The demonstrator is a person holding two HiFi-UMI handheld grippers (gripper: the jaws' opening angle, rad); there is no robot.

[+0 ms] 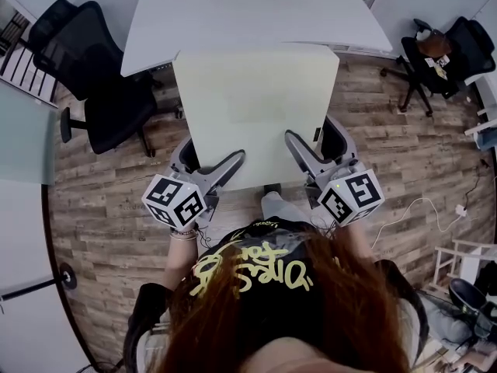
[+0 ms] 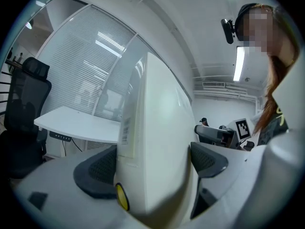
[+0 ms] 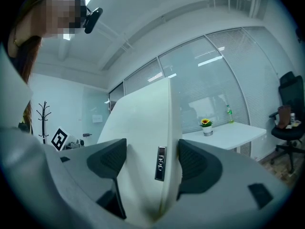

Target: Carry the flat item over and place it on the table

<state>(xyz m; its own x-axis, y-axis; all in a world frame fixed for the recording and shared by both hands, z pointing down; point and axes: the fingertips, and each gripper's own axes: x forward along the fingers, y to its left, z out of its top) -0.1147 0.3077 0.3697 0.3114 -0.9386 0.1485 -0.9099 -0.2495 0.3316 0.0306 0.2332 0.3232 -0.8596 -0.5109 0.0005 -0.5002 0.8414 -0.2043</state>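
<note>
flat white panel hanging in the air between two grippers, in front of a white table.
the left gripper and right gripper are each clamping the panel's near edge, one toward each corner, with pads pressing on both faces. the panel is stretching out over the wooden floor, its far edge meeting the table's near edge in the head view. it is looking stiff, smooth and broad, so likely to tip forward or slip. a wide, firm hold near both corners is suiting it best.
</note>
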